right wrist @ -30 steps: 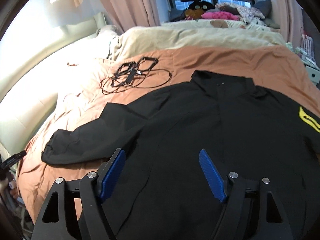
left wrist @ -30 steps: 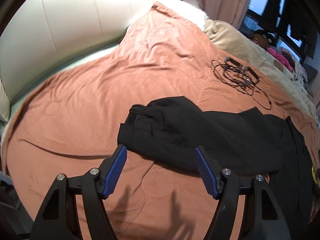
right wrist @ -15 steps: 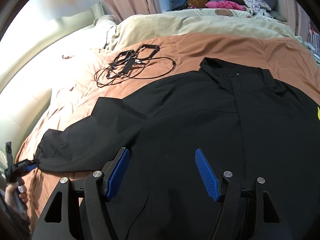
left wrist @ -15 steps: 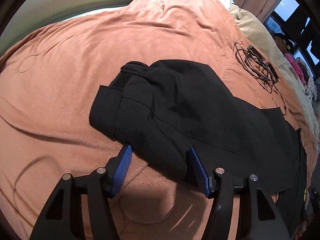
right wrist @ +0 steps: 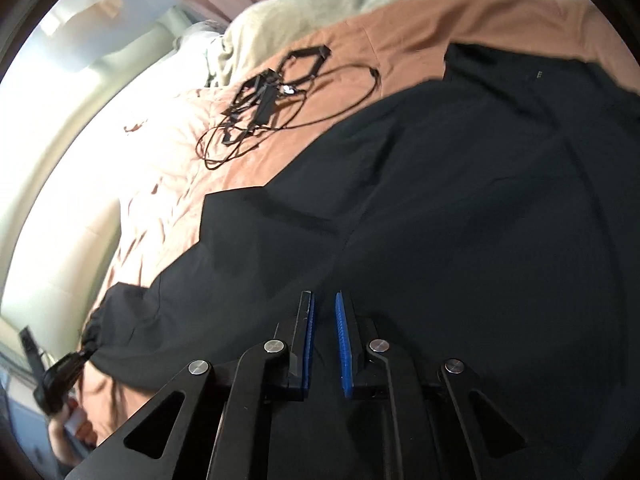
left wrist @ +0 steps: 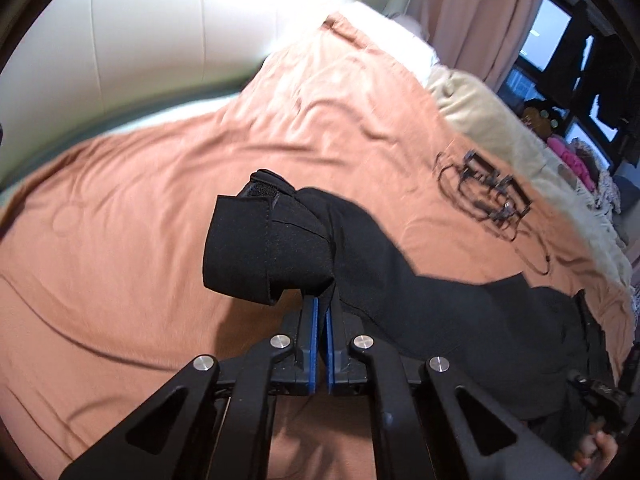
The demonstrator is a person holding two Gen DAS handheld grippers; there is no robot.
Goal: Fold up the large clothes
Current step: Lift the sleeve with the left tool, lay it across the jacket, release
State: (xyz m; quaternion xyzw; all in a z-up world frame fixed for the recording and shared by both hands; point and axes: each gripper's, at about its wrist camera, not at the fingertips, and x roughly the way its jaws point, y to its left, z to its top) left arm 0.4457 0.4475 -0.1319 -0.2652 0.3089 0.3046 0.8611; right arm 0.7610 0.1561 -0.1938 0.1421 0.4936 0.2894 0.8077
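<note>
**Q:** Left wrist view, nearest first: what is shown?

**A:** The left hand-held gripper [left wrist: 320,308] is seen with its blue pads [left wrist: 310,340] pressed together on the fabric of the sleeve [left wrist: 280,240] near its cuff. The cuff end is bunched and lifted clear of the bed cover [left wrist: 140,200], and a shadow is cast beneath it. Beyond the pinch, the sleeve is seen running to the right into the body of the black jacket [left wrist: 460,312], which is spread on the cover.

**Q:** And the right wrist view?

**A:** The right hand-held gripper [right wrist: 324,308] is shown low over the jacket's [right wrist: 480,220] front panel. Its pads [right wrist: 308,340] are drawn nearly together, with a narrow gap left between them; whether fabric is caught there cannot be told. At lower left, the cuff is seen gathered in the tip of the left hand-held gripper [right wrist: 80,358], with the holder's hand [right wrist: 66,420] partly visible below it.

**Q:** What is recorded farther off?

**A:** A tangle of black cables [right wrist: 272,100] is laid on the rust-coloured cover beyond the jacket's shoulder, well apart from both grippers. Past it, a beige blanket [left wrist: 500,120] is bunched along the far side of the bed. A padded cream headboard [left wrist: 140,32] and pink curtains [left wrist: 472,12] are seen behind, with dark windows [left wrist: 552,36] at the rear.
</note>
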